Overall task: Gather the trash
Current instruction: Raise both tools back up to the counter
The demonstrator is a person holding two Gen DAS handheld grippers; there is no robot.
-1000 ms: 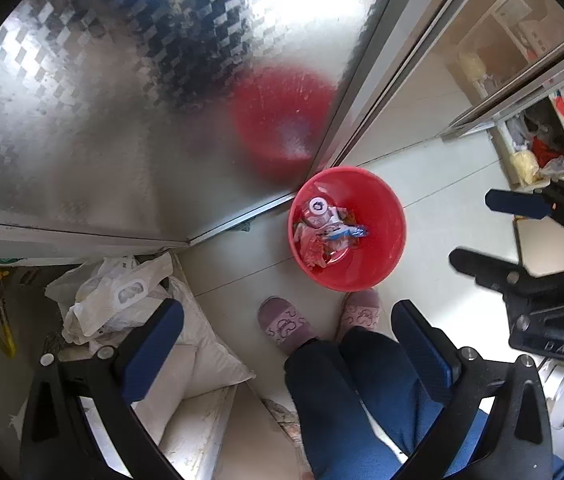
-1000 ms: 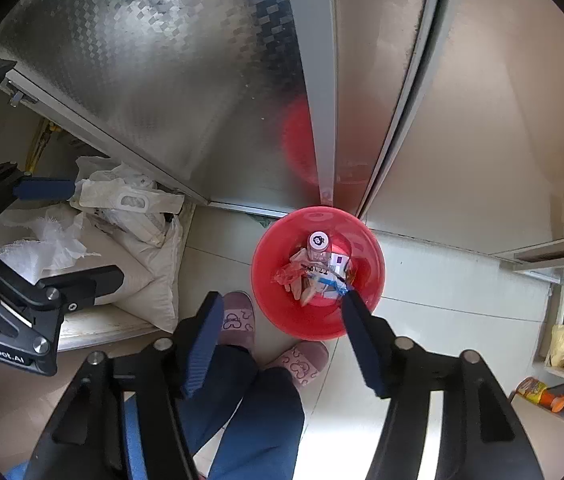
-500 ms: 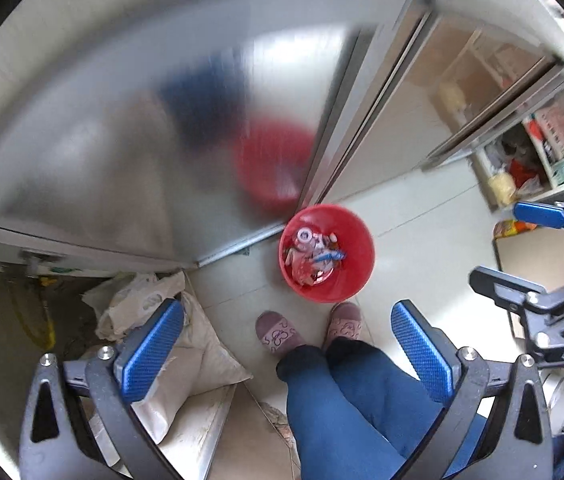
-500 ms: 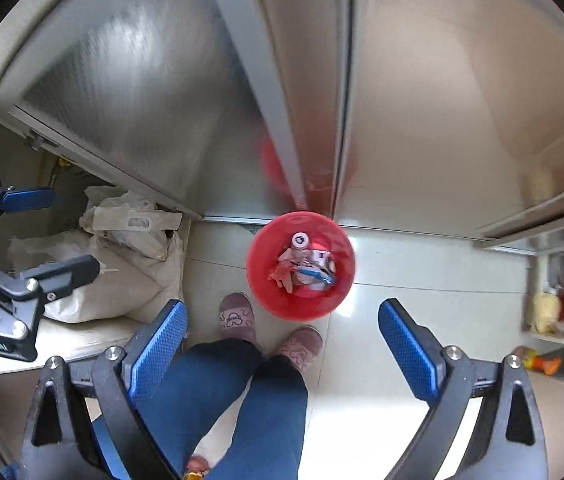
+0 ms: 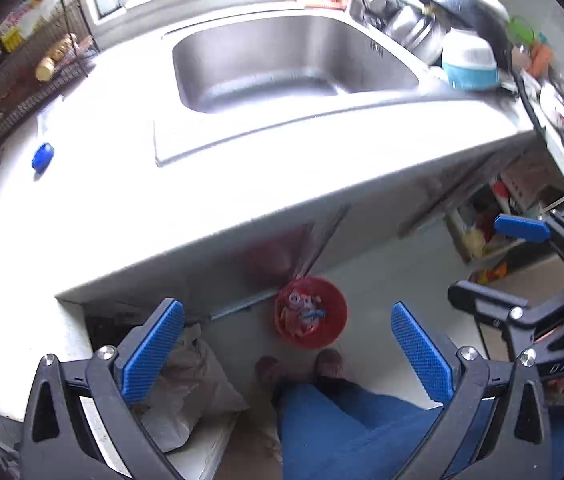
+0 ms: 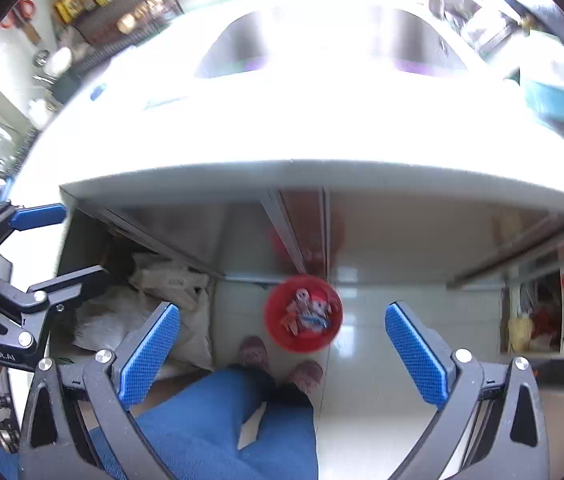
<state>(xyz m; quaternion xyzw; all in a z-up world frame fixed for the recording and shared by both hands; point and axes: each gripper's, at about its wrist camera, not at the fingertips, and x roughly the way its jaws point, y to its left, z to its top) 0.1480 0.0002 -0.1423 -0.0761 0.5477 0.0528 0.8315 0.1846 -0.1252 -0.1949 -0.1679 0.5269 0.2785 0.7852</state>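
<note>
The left gripper [image 5: 288, 344] has its jaws spread wide, and nothing is between the blue pads [image 5: 151, 350]. The right gripper [image 6: 282, 350] is also spread wide with its jaws opening, and the space between its blue pads [image 6: 149, 354] is empty. Both point steeply down toward the floor.

The red trash bin [image 5: 310, 312] stands on the pale tiled floor [image 6: 366, 360], close in front of the metal cabinet doors [image 6: 249, 236] under the counter. Inside the bin lies the trash [image 5: 302, 314]: crumpled wrappers, a small round white thing and a blue piece. A faint red reflection of the bin shows on the door behind it. The person's two pinkish slippers [image 6: 255, 352] are just beside the bin, on its near side, and the blue trousers [image 5: 342, 432] fill the lower middle of both views.

To the left of the bin, in an open space under the counter, lie white sacks and plastic bags [image 5: 189, 384].

Above, the white countertop [image 5: 201, 184] holds a steel sink [image 5: 282, 64]. A small blue cap [image 5: 43, 157] lies on the counter to the left of the sink. To the right of the sink stand a white and turquoise container [image 5: 470, 66] and metal pots [image 5: 418, 28]. A wire rack with bottles [image 5: 37, 64] is at the far left.

The right wrist view is blurred in its upper part.
</note>
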